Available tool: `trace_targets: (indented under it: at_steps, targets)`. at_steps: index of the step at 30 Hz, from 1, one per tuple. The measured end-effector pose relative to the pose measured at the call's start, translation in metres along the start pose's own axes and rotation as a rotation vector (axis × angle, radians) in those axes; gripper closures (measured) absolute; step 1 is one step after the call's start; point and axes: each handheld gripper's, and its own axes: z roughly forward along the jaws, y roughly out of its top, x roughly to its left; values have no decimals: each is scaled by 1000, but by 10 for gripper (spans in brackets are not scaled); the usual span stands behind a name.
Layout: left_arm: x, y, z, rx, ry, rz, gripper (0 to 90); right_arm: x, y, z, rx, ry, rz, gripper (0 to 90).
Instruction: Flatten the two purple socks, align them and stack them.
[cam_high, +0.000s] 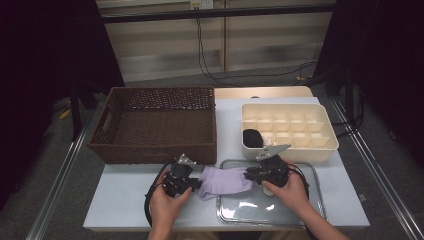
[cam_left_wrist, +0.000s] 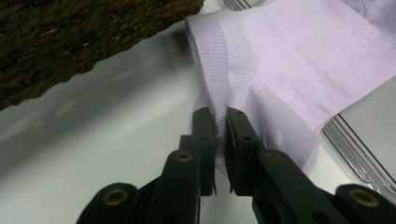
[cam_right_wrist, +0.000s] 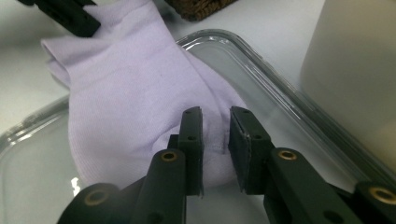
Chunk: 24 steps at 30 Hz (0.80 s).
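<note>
Lilac sock (cam_high: 224, 181) across clear tray (cam_high: 300, 212), black item (cam_high: 252, 138) in organizer (cam_high: 320, 142)

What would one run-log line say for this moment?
left tool: shut on sock cuff | right tool: shut on sock toe | sock: half over tray | basket: behind
</note>
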Motion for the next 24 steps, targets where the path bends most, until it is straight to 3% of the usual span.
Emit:
trace_targets:
  at_steps: [5, 9, 14, 19, 20, 24]
  targets:
    - [-1, 0, 0, 2, 3, 5, 833, -2, 2, -1, 18, 30, 28, 888]
    - [-1, 0, 0, 4, 12, 13, 833, -2, 9, -7, -12, 18, 25, 892]
    - [-3, 0, 1, 3, 17, 17, 833, 0, 24, -15, -24, -27, -11, 892]
    - [-4, 0, 1, 5, 25, 22, 833, 0, 28, -4, 18, -60, -46, 890]
    - [-4, 1, 1, 4, 23, 23, 833, 1, 28, 0, 38, -84, -65, 885]
    - [-3, 0, 0, 4, 24, 22, 833, -2, 21, 9, 41, -95, -52, 817]
